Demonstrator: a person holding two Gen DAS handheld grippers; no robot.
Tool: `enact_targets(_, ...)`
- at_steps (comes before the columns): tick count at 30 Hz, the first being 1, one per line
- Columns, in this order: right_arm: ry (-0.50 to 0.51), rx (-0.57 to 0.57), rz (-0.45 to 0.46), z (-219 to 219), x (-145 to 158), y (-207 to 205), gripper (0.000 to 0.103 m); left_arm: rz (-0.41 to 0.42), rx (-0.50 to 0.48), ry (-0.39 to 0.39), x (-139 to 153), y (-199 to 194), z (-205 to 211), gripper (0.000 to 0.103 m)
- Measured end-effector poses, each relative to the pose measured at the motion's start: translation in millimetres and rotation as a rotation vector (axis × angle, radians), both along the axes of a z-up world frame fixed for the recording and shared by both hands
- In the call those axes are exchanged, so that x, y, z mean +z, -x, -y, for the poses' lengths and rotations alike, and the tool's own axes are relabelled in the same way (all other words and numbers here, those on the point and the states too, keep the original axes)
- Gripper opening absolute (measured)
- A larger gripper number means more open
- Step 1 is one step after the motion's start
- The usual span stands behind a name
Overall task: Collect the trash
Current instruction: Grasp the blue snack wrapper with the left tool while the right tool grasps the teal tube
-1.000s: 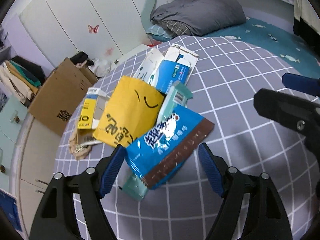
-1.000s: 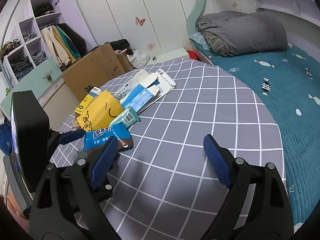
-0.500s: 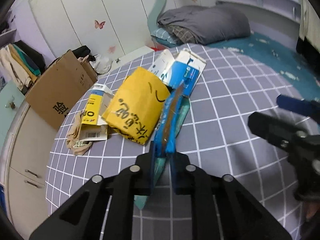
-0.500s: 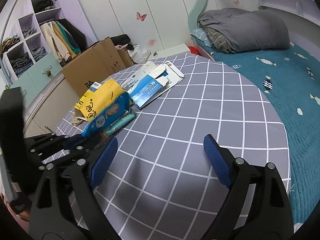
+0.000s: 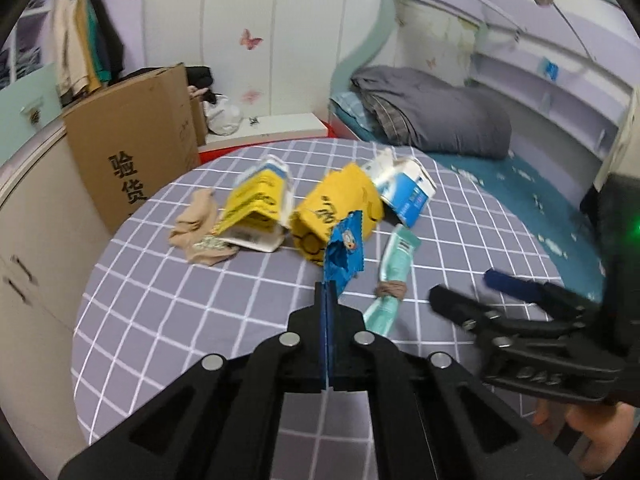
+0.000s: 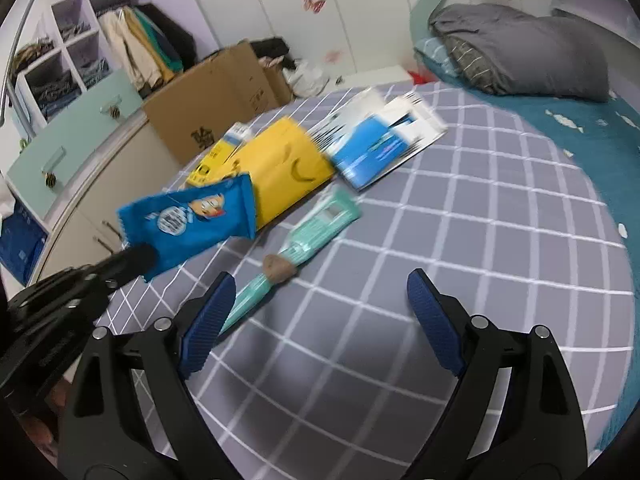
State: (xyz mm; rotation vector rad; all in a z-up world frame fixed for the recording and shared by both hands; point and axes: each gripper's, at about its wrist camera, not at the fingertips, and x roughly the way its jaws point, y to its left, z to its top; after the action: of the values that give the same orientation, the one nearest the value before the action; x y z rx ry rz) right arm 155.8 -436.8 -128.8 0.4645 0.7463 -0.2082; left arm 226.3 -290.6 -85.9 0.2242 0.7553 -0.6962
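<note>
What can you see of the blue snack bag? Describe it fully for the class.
The blue bag is a glossy, crinkled wrapper with a cartoon face, white print and jagged cut ends. The shut left tool pinches one end, so the bag is lifted clear of the checked cloth, sticking out past the tips in front of the yellow bag. Nothing else touches it.

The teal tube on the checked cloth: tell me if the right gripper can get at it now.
Probably yes. The right gripper is open and empty, the teal tube lies just ahead by its left finger, nothing covers it, and the blue wrapper is lifted clear.
</note>
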Motion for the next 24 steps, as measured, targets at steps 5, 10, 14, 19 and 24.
enact_targets(5,0.033,0.008,-0.050,-18.4,-5.9,-22.1,0.086,0.000,0.039,0.041,2.6,-1.2,-30.6,0.000)
enact_targets(10,0.084,0.003,-0.093,-33.4,-10.0,-38.3,0.086,-0.014,0.078,0.070,1.3,-8.7,-61.9,0.000)
enact_targets(14,0.137,-0.009,-0.126,-40.5,-10.8,-47.1,0.086,-0.002,0.125,0.061,-2.1,-11.8,-85.6,0.000)
enact_targets(19,0.225,-0.028,-0.169,-45.7,-9.5,-51.9,0.051,0.001,0.188,0.039,-10.3,-14.8,-109.7,0.000)
enact_targets(24,0.233,-0.013,-0.166,-50.8,-8.2,-47.4,0.025,0.005,0.216,0.045,-13.4,-11.4,-131.1,0.000)
